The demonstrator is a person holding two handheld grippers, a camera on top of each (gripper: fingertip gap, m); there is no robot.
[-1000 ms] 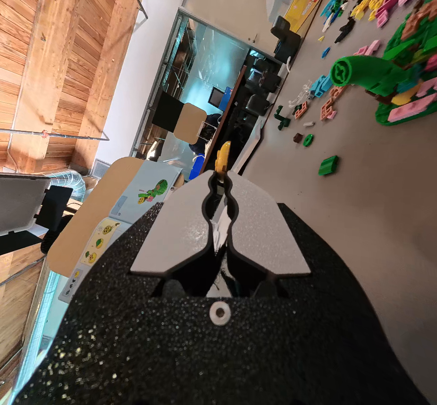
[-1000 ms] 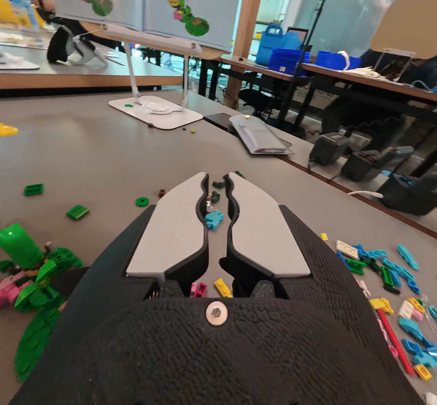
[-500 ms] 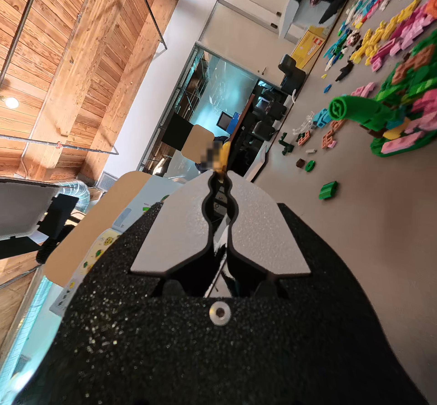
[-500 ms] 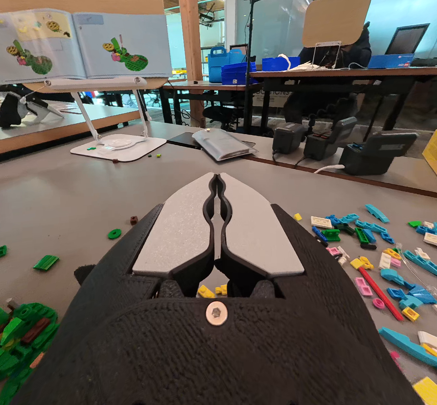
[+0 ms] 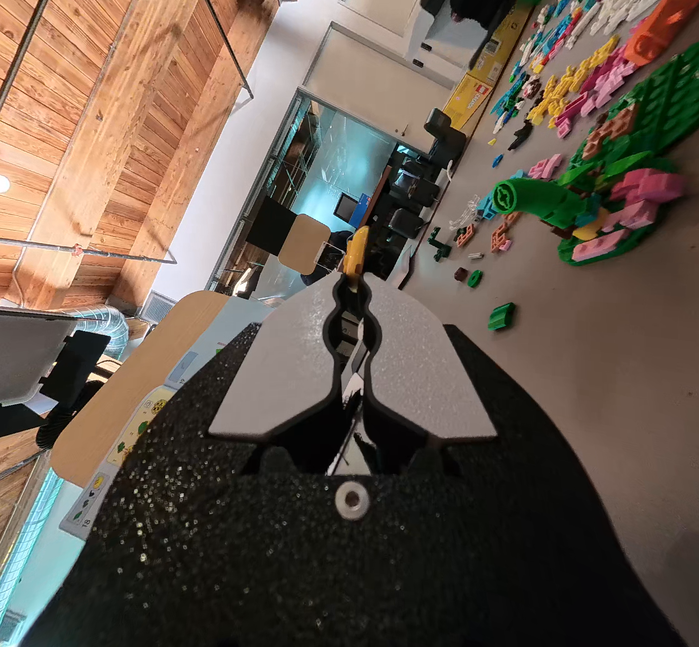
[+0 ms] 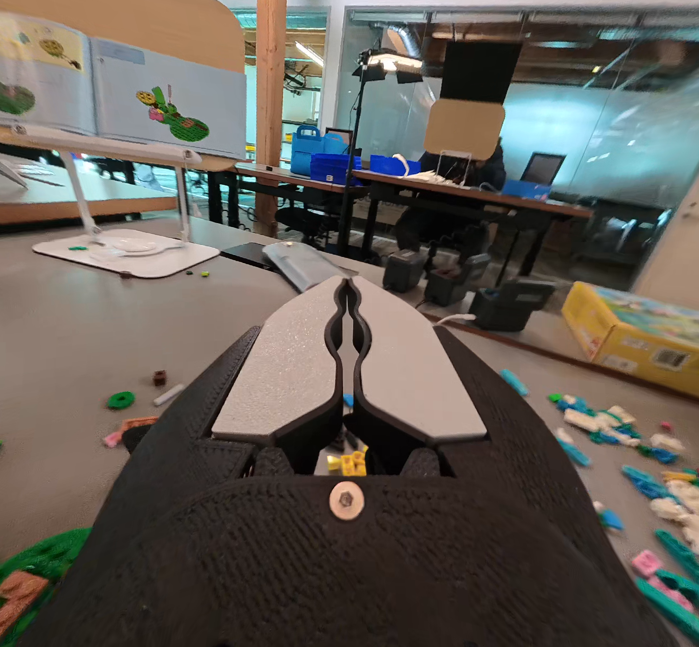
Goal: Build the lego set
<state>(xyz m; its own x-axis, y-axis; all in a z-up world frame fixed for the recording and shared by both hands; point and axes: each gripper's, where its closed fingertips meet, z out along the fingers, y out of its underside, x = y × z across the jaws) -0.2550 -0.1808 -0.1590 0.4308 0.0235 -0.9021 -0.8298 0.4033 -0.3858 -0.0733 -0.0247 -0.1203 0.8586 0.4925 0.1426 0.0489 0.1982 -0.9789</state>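
Two tools, both closed. Left tool (image 5: 351, 281) is clamped on a small glossy yellow piece (image 5: 356, 250) at the very tips, held above the grey desk (image 5: 567, 383); the hold looks shallow, so keep squeeze steady and seat it squarely on the studded green build (image 5: 620, 190) with its smooth curved stem. Right tool (image 6: 347, 281) has fingers pressed together, apparently empty, over matte loose bricks (image 6: 350, 464).
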